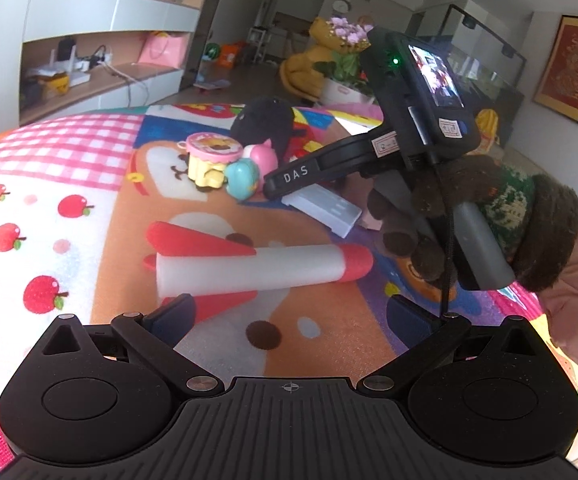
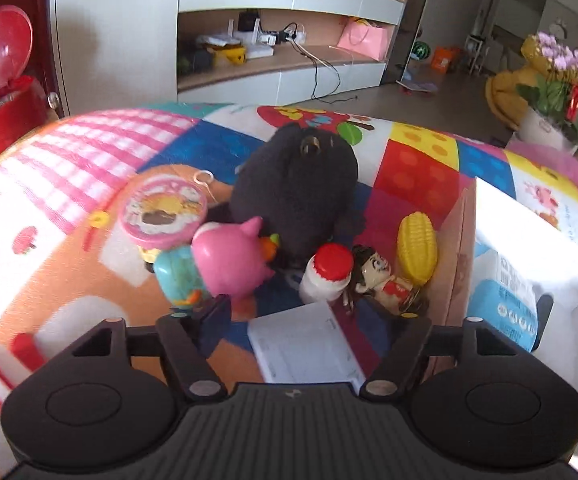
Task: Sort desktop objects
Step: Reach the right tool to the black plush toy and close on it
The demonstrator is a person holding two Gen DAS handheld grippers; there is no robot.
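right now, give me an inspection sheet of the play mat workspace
surface: patchwork play mat, gingham, apples and cartoon prints.
job's things: foam rocket lying flat; black plush; pink-lidded toy pot; pink and teal figure; red-capped white bottle; doll; toy corn; flat white box.
clutter: cardboard box and printed bag beside the toys.
grippers: left gripper open above the rocket; right gripper open, white box between its fingers, untouched.
cables: cords on the wall shelf.
surroundings: shelving, potted flowers, red bin.
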